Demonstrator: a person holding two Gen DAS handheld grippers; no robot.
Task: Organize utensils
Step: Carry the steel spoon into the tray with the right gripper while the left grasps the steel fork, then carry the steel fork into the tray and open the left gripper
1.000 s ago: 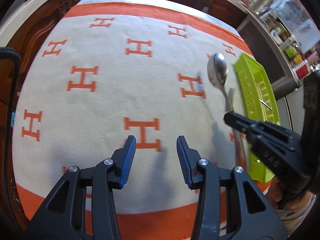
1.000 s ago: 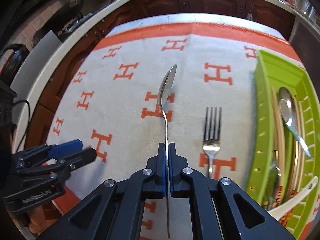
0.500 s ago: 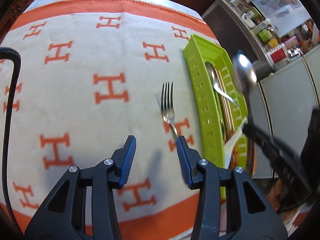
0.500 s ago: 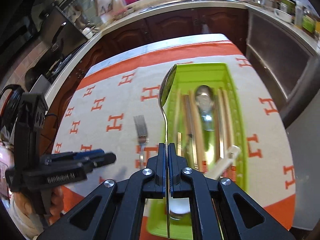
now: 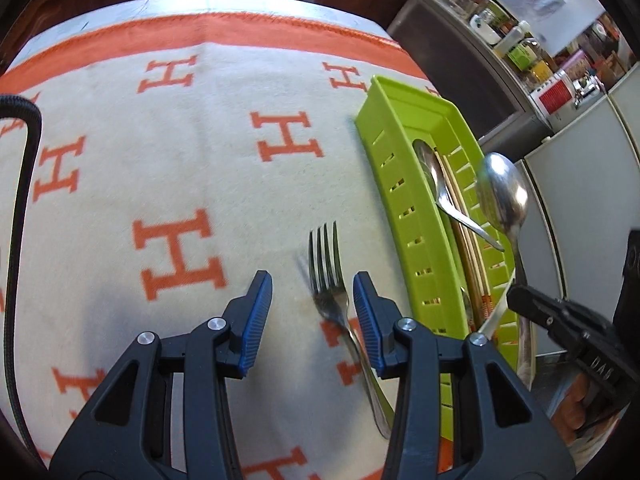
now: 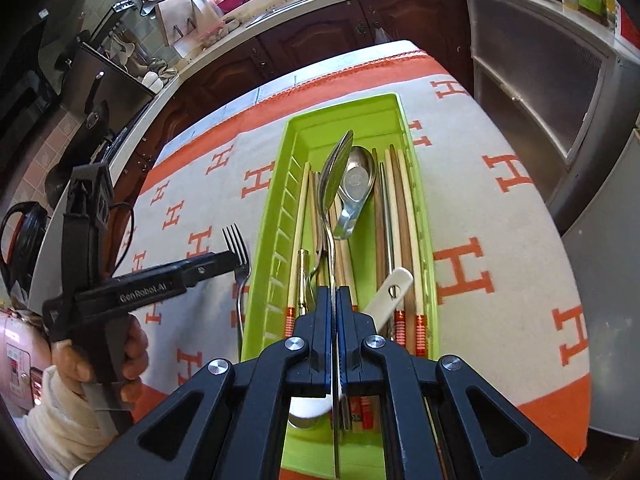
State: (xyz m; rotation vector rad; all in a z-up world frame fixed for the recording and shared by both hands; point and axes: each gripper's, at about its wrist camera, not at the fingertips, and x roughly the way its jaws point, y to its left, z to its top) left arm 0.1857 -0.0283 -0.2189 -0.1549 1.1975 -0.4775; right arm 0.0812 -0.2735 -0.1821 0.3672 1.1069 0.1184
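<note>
My right gripper (image 6: 334, 294) is shut on a steel spoon (image 6: 335, 172) by its handle and holds it above the green tray (image 6: 276, 216); the spoon (image 5: 503, 196) also shows in the left wrist view over the tray (image 5: 404, 200). A steel fork (image 5: 332, 280) lies on the cloth left of the tray, its tines pointing away. My left gripper (image 5: 313, 312) is open, its fingers either side of the fork's head, above it. The fork (image 6: 237, 248) and left gripper (image 6: 224, 262) also show in the right wrist view.
The tray holds another spoon (image 6: 356, 188), several chopsticks (image 6: 404, 216) and a white ceramic spoon (image 6: 390, 292). The white and orange H-patterned cloth (image 5: 160, 160) covers the table. Dark wooden cabinets (image 6: 320, 40) and a counter ring the far side.
My right gripper has carried the spoon from over the cloth to over the green tray. My left gripper has moved right and closer until its fingers straddle the fork.
</note>
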